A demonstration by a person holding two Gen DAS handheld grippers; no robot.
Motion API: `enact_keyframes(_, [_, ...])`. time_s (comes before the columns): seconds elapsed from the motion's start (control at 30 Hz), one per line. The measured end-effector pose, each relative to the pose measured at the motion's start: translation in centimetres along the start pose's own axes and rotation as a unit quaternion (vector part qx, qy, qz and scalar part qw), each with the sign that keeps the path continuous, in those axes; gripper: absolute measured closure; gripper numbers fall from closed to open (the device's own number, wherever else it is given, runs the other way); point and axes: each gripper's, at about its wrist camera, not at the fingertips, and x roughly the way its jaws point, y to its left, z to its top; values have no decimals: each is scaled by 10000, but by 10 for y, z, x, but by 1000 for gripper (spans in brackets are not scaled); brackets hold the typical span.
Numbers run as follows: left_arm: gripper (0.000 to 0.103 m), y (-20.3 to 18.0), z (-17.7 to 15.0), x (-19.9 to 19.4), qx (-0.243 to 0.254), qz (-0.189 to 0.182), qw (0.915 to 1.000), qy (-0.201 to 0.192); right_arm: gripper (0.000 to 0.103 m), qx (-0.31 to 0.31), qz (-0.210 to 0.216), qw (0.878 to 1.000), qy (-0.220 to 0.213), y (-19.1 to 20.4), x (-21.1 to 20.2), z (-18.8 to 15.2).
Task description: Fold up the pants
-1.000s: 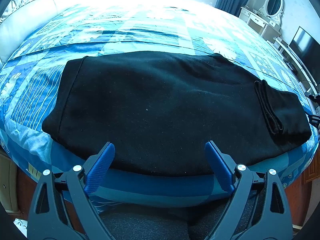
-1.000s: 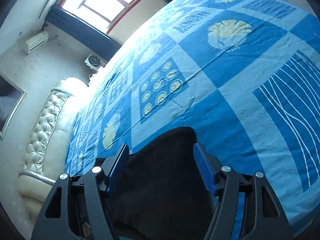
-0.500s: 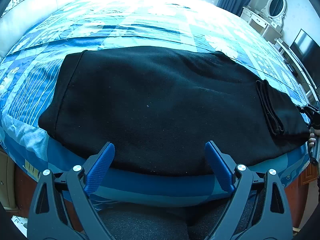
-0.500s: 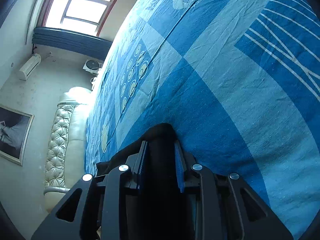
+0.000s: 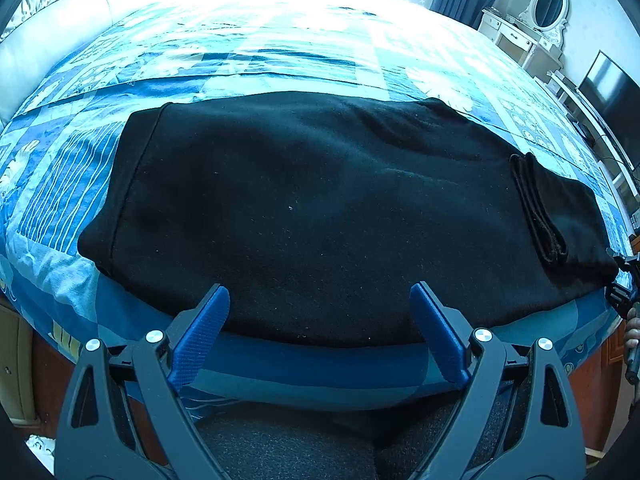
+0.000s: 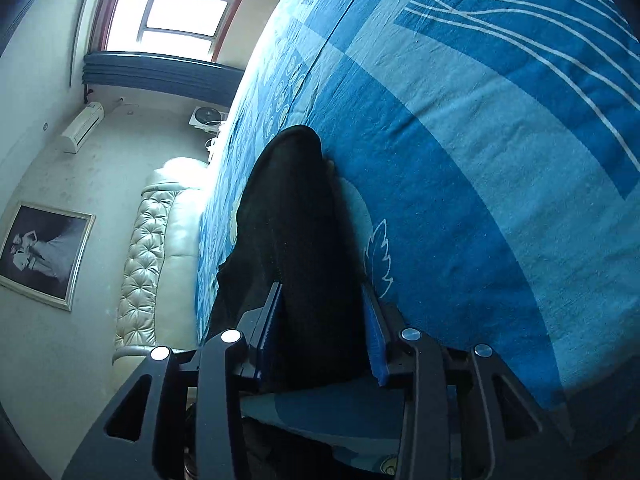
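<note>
Black pants (image 5: 312, 208) lie flat across a blue patterned bedspread (image 5: 256, 60), waistband at the left, the leg ends folded over at the right (image 5: 560, 216). My left gripper (image 5: 320, 320) is open and empty, hovering at the pants' near edge around the middle. My right gripper (image 6: 320, 320) is shut on the folded right end of the pants (image 6: 296, 216), and lifts that fabric off the bedspread (image 6: 480, 160). The right gripper's tip also shows at the far right of the left wrist view (image 5: 624, 280).
A padded cream headboard (image 6: 148, 240) is at the bed's left end. A dressing table with an oval mirror (image 5: 548, 4) and a TV (image 5: 608, 92) stand along the right wall. The wooden bed frame (image 5: 40, 380) is below the near edge.
My right gripper closed on the folded end of the pants and has tilted and raised it. My left gripper stayed open and shifted slightly toward the pants.
</note>
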Motion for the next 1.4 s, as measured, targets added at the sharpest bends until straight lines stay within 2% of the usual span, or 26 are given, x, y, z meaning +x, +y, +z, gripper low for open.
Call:
enact_keyframes(0.1, [12,0,0,0,3,1,10000,2,80,-214,-298,9993,-32,2,6,0])
enact_keyframes(0.2, [12,1,0,1,-3,-3,10000,14,80,-247,-316,9991,-168,2,6,-3])
enact_keyframes(0.33, [12,2,0,2,-26,-38,10000,12,72,-218,-234,9988,-371,8,-2,-5])
enact_keyframes(0.4, [12,3,-1,1,-30,-32,10000,8,66,-184,-432,9980,-431,13,-10,-3])
enact_keyframes(0.5, [12,3,0,-1,-29,-23,10000,-11,64,-381,-1034,9877,-1108,30,-35,-3])
enact_keyframes(0.57, [12,3,1,-1,-31,-28,10000,-32,63,-522,-989,9851,-1309,49,-41,-6])
enact_keyframes(0.63, [12,1,1,-1,-4,-25,10000,-29,63,-733,-682,9882,-1161,70,-31,-13])
enact_keyframes(0.7, [12,-1,0,-2,44,-12,10000,-37,57,-977,-376,9912,-811,94,-8,-23])
enact_keyframes(0.83, [12,-3,2,-7,115,-7,9999,-118,56,-1402,122,9900,-65,126,41,-43])
enact_keyframes(0.93, [12,1,5,-13,103,-50,9997,-195,56,-1433,225,9889,313,133,70,-48])
enact_keyframes(1.03, [12,13,12,-19,-61,-203,9994,-261,51,-1233,-57,9901,673,117,92,-55])
enact_keyframes(1.23, [12,72,32,-39,-644,-521,9953,-493,51,-969,207,9928,667,102,86,-59])
enact_keyframes(1.4, [12,152,39,-47,-1592,-971,9807,-588,51,-1068,220,9918,668,101,86,-60])
